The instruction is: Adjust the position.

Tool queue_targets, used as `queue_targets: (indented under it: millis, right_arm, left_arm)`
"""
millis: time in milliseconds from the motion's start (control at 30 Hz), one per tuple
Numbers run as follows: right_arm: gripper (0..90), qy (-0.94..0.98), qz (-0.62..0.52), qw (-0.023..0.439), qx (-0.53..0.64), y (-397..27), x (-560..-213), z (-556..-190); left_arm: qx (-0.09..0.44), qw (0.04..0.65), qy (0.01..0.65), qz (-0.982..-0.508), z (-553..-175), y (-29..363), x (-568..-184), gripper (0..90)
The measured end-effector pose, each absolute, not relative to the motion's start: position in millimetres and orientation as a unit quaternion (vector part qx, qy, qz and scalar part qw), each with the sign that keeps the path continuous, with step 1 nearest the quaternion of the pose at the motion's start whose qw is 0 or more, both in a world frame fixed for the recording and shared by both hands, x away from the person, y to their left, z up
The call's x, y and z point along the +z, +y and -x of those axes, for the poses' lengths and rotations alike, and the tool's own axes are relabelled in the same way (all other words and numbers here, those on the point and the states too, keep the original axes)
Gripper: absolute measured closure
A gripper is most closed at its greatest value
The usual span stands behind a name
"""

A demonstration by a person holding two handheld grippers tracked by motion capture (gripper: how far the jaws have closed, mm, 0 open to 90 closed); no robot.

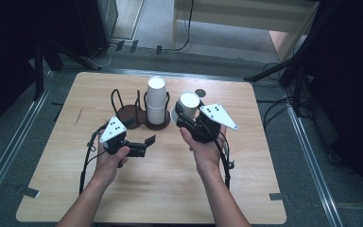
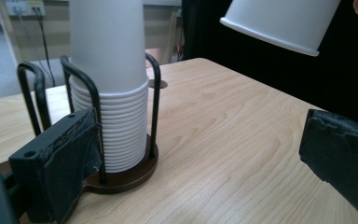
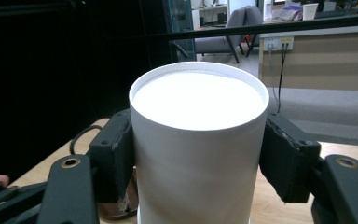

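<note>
White cup point(image 3: 198, 140) sits upside down, pinched in my right tongs point(image 1: 187, 115) above the desk point(image 1: 246, 189), right of the cup stack point(image 1: 156, 100); my left tongs point(image 1: 142, 145) are spread, empty, near the stack's holder point(image 2: 126, 179).

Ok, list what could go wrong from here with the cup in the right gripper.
1. The right gripper squeezes the upside-down paper cup by its thin wall; more pressure could dent it.
2. The cup stack stands tall in its wire holder, close to the held cup; a sideways swing could knock it.
3. The left gripper hangs open near the holder's base and might nudge it.
</note>
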State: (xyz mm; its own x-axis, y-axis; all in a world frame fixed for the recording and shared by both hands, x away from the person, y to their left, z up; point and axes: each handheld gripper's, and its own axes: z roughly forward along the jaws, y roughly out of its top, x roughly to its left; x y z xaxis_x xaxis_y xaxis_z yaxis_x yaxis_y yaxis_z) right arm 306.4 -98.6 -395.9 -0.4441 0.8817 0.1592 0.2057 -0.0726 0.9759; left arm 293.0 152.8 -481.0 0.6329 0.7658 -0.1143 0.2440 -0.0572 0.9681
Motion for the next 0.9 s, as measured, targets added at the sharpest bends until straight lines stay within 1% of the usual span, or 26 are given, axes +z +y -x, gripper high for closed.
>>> queue_targets:
  millis: [167,300,533,767,900]
  right_arm:
    - [33.4,0.616,-0.444,0.278,0.588,-91,-403,-300]
    - [33.4,0.615,-0.444,0.269,0.594,-88,-405,-294]
    - [33.6,0.602,-0.455,0.246,0.608,-91,-407,-290]
    - [33.7,0.599,-0.458,0.239,0.612,-91,-408,-288]
    - [33.7,0.588,-0.467,0.222,0.622,-92,-411,-285]
  left_arm:
    - [0.224,0.591,0.362,-0.686,-294,149,-481,0.0]
    - [0.220,0.587,0.358,-0.692,-294,143,-483,0.0]
    - [0.217,0.594,0.343,-0.695,-293,130,-483,0.0]
    - [0.217,0.603,0.325,-0.695,-291,120,-482,0.0]
    - [0.225,0.607,0.315,-0.694,-291,113,-482,0.0]
